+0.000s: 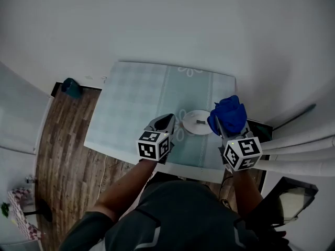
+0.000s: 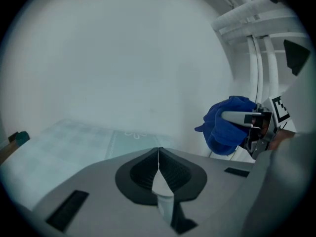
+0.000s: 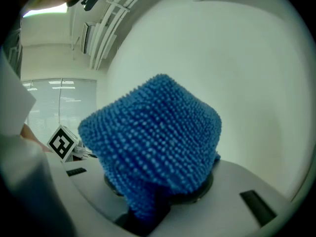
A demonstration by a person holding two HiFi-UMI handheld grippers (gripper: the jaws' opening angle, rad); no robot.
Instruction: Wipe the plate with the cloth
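A small white plate [image 1: 197, 123] lies on the pale patterned tablecloth [image 1: 141, 103], near the table's front right, with a small dark mark at its middle. A blue nubby cloth [image 1: 229, 114] is bunched in my right gripper [image 1: 222, 123], which is shut on it and held just right of the plate. The cloth [image 3: 153, 137] fills the right gripper view and hides the jaws. My left gripper [image 1: 167, 120] hovers just left of the plate, shut with nothing in it; its jaws [image 2: 158, 154] meet in a thin line. From the left gripper view the cloth [image 2: 226, 125] hangs at the right.
The table stands against a white wall. White pipes [image 1: 301, 140] run along the right side. A wooden floor [image 1: 63, 140] lies to the left, with a teal object [image 1: 70, 87] by the wall. The table's front edge [image 1: 157, 161] is just below the grippers.
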